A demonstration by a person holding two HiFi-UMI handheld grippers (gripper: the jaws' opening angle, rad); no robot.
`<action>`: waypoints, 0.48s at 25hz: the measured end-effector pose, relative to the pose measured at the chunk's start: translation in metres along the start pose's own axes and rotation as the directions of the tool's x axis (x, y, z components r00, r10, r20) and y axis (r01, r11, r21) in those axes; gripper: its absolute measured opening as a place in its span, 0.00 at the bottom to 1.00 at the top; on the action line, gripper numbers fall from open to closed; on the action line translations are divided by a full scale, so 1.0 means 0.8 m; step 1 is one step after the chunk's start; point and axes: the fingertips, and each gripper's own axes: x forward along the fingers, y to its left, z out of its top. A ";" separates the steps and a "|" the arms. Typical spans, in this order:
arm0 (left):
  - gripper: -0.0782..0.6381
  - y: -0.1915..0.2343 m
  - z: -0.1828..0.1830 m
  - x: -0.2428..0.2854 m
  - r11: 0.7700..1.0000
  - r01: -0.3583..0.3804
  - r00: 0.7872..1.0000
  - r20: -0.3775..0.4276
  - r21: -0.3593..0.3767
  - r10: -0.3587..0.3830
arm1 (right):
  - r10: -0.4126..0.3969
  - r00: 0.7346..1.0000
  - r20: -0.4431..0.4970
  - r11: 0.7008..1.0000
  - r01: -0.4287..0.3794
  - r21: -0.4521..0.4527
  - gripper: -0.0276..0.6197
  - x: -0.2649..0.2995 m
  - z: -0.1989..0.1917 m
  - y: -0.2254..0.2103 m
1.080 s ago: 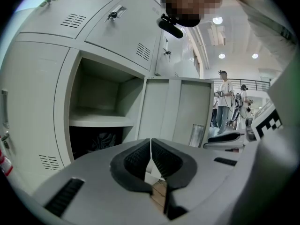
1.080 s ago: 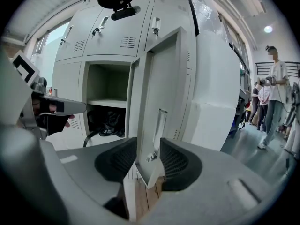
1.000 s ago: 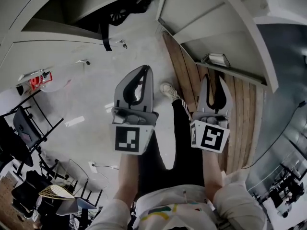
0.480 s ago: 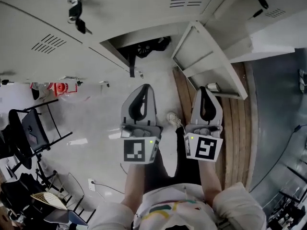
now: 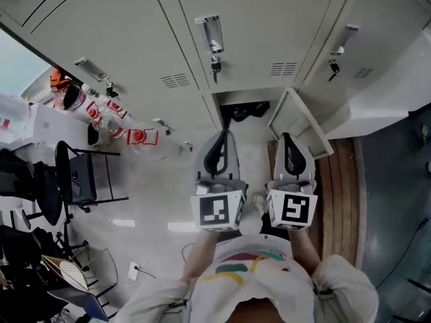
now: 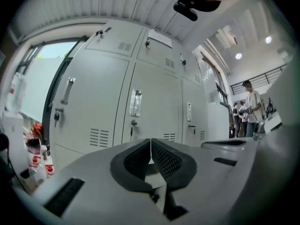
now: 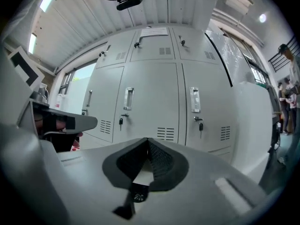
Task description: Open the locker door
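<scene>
A bank of grey lockers [image 5: 256, 25] fills the top of the head view. The middle upper door has a metal handle [image 5: 212, 32] with a key [image 5: 215, 65] hanging below it. Under it a lower locker [image 5: 244, 110] stands open, its door [image 5: 297, 123] swung out to the right. My left gripper [image 5: 221, 135] and right gripper [image 5: 287, 138] are side by side in front of the open compartment, both shut and empty, touching nothing. The left gripper view shows its shut tips [image 6: 150, 140] below a closed door's handle [image 6: 135, 102]. The right gripper's tips [image 7: 147, 139] point at closed doors with handles [image 7: 128, 98].
A dark chair [image 5: 75, 179] and red-and-white containers [image 5: 138, 137] stand at the left. A wooden platform [image 5: 343, 180] and a white cabinet [image 5: 394, 93] lie to the right. A dark bag strap [image 5: 246, 110] shows inside the open locker. People [image 6: 251, 109] stand far right.
Both grippers have risen from pointing toward the floor to facing the lockers. The right gripper's jaws, apart a second ago, have closed. The head view has tilted up onto the upper doors.
</scene>
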 end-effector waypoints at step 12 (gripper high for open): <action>0.13 0.004 0.039 -0.051 0.986 -0.079 0.997 0.031 0.148 0.075 | 0.089 0.994 0.062 0.996 -0.087 -0.038 0.05 -0.029 0.031 0.031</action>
